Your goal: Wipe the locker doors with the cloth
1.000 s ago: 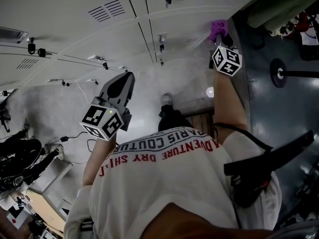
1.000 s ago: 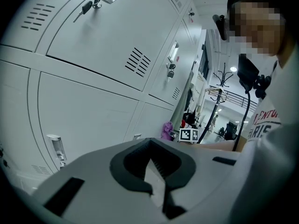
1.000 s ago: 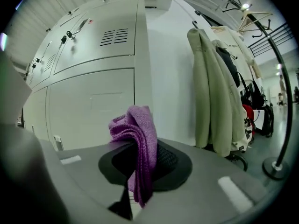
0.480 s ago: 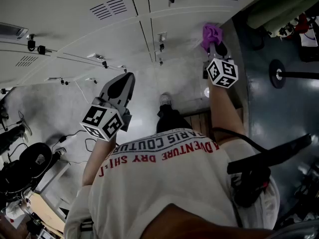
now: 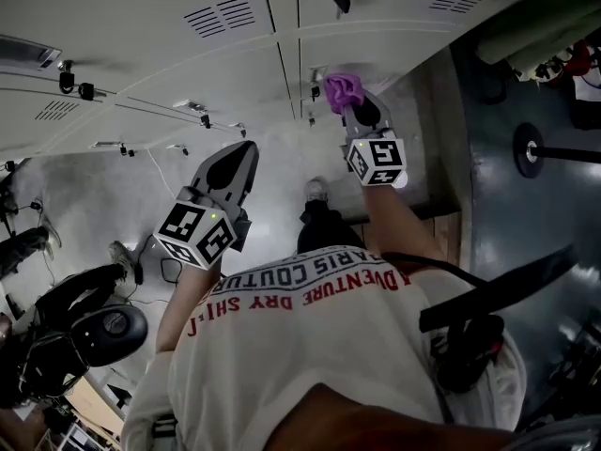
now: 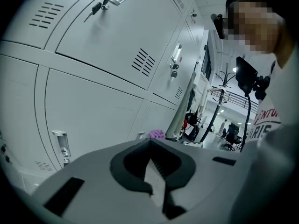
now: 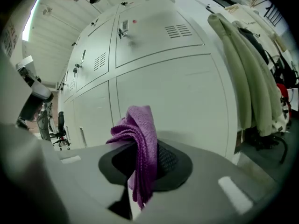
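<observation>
Wiping step under way, shown in head view + both gripper views. R gripper [image 5: 351,109] is pinched on the purple cloth [image 7: 140,139]. A folded wad stands proud of the jaw tips, the rest hangs between them. In head view the wad sits at the pale locker doors [image 5: 188,54], by the seam between two doors and just beside a door handle [image 5: 314,75]; actual contact cannot be confirmed.

Technique (judgement): keep the pinch firm so the cloth does not slip out. Press the free wad, not the hard jaw tips, flat to the panel. Work in overlapping passes, one door at a time. Steer round handles, hanging keys and vent slots, which could snag the fabric.

Pose: R arm reaches fwd and nearly straight from the shoulder, forearm bare, marker cube facing the head camera. L arm is bent at the elbow. L gripper [image 5: 240,158] is held apart from the doors, jaws pressed together on nothing, tips aimed toward the lockers; it appears idle
</observation>
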{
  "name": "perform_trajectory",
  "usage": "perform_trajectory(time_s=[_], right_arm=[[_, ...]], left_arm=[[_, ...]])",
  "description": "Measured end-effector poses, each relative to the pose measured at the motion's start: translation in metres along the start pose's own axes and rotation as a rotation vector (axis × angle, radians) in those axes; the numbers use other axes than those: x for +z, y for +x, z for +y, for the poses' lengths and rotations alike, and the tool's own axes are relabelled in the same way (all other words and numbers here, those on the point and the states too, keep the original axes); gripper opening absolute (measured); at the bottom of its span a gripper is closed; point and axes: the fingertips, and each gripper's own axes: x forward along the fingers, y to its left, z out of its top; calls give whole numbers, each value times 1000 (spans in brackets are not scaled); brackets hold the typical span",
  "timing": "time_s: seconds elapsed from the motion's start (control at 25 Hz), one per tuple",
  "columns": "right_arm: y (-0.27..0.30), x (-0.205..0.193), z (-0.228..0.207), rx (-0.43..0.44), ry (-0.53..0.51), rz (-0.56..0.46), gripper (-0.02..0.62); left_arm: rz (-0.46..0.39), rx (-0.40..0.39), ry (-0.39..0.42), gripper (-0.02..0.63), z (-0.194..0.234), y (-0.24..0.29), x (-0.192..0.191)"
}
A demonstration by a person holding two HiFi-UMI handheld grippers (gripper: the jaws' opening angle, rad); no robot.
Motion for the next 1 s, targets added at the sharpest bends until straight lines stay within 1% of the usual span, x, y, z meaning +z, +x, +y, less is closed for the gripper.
perform_trajectory(time_s=[0.16,0.32,0.48,0.84,1.0], right_arm=[[25,-20,20,43,-12,39,51],[44,-39,20,58,-42,93,51],[60,-56,20,71,-56,135,51],[67,-58,13,56,-33,120,51],[67,-55,10,66,-80,117,52]], left_arm=[[-2,20,-8,-1,9,-1,-2],[3,22,-30,-1,12,1,-10],[13,27,-30,-1,15,3,-13],[24,18,-21,-1,13,13,-13],[33,13,-16,-1,12,16,-15]])
